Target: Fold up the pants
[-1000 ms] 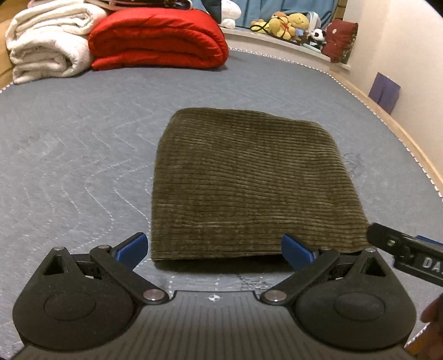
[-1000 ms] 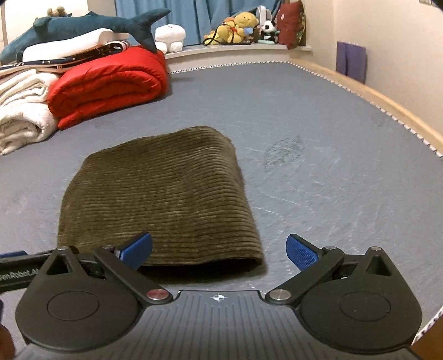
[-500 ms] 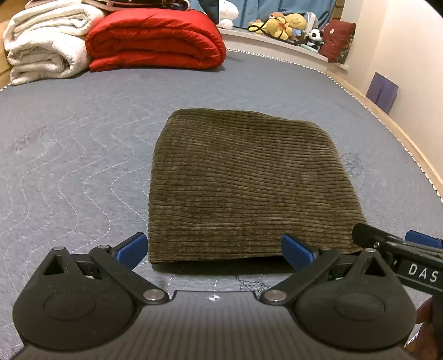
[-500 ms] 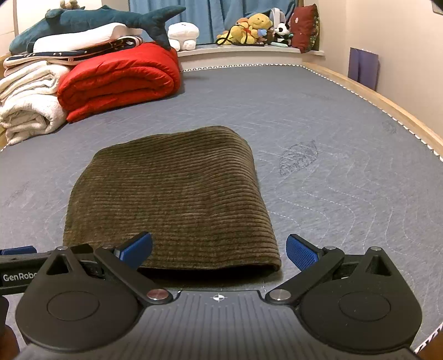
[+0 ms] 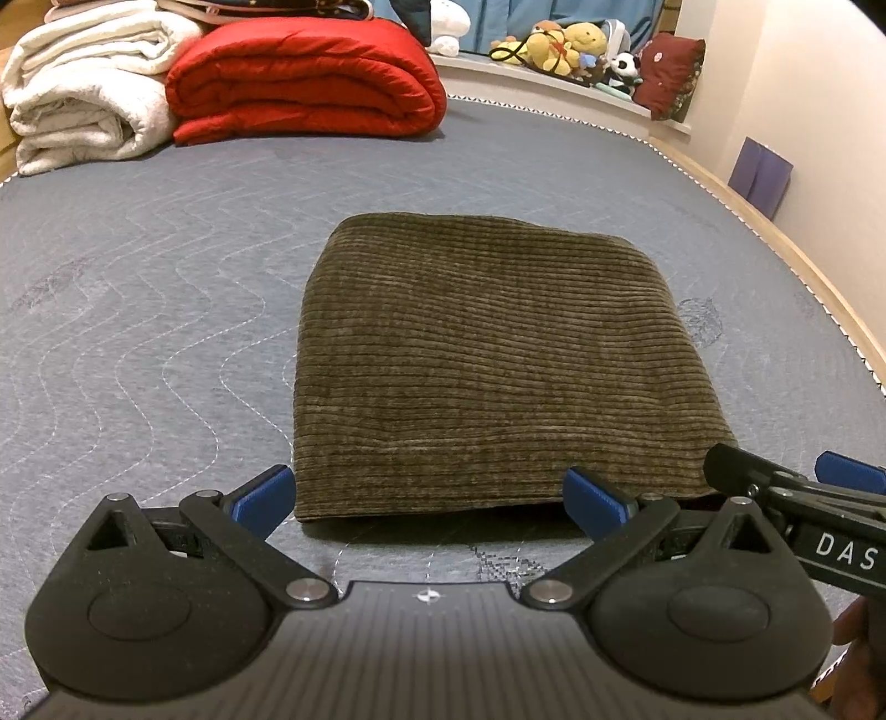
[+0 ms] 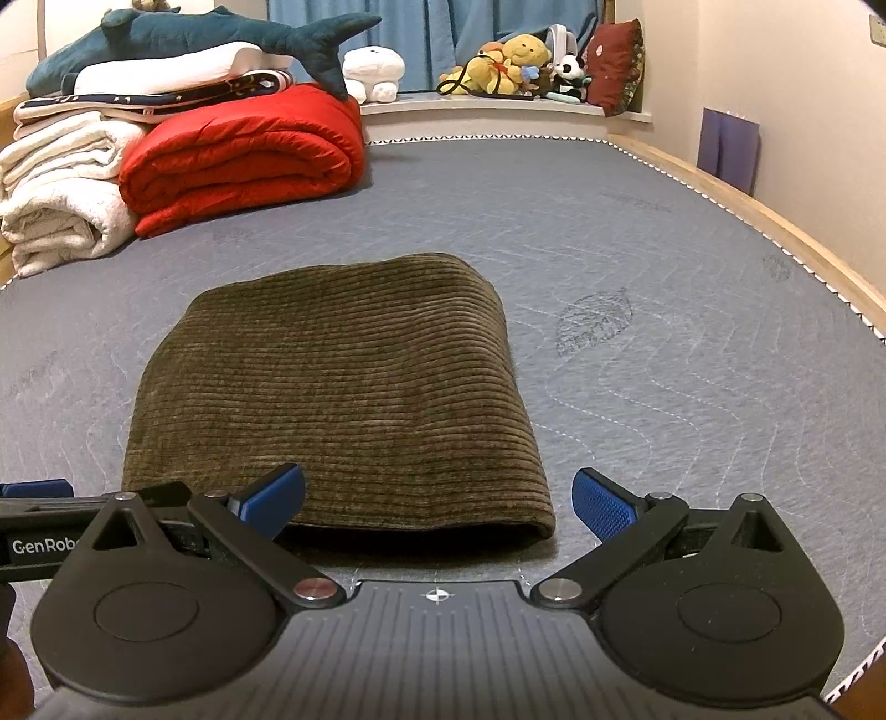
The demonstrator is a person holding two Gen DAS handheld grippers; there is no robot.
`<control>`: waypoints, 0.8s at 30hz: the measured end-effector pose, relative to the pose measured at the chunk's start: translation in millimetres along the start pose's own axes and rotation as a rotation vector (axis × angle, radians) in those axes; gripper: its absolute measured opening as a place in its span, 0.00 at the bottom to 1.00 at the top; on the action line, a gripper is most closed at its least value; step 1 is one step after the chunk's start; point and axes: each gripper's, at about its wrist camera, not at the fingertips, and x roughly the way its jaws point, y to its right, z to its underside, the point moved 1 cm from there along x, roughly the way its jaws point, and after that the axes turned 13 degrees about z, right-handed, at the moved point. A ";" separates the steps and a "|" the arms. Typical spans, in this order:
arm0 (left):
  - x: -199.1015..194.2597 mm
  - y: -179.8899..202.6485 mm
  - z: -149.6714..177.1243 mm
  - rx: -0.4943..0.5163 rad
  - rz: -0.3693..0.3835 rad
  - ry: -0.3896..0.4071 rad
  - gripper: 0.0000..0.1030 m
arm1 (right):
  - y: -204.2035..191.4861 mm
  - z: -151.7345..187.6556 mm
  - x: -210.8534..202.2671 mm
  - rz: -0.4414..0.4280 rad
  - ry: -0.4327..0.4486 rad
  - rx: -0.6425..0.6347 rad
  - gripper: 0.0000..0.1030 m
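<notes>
Olive-brown corduroy pants (image 5: 487, 365) lie folded into a compact rectangle on the grey quilted mattress (image 5: 144, 310). My left gripper (image 5: 426, 501) is open just short of the fold's near edge, nothing between its blue pads. In the right wrist view the same pants (image 6: 343, 399) sit ahead and slightly left. My right gripper (image 6: 437, 501) is open too, hovering before the near right corner, empty. Each gripper shows at the edge of the other's view.
A rolled red duvet (image 6: 243, 160), white blankets (image 6: 61, 188) and a shark plush (image 6: 221, 33) are stacked at the far left. Soft toys (image 6: 515, 61) line the window ledge. The wooden bed rim (image 6: 775, 221) and wall run along the right.
Both grippers have drawn back and risen slightly from the folded pants, which show a little further away. The pants lie unmoved and both jaws stay open.
</notes>
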 end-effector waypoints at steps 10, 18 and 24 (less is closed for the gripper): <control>3.9 0.0 -0.7 -0.001 -0.004 -0.003 1.00 | -2.0 0.6 1.4 0.000 0.001 -0.007 0.99; 3.5 0.1 -0.5 -0.001 -0.004 -0.003 1.00 | -4.4 1.1 0.8 0.005 0.007 -0.012 0.99; 3.4 0.2 -0.2 -0.001 -0.005 -0.004 1.00 | -4.1 1.1 0.8 0.005 0.007 -0.012 0.99</control>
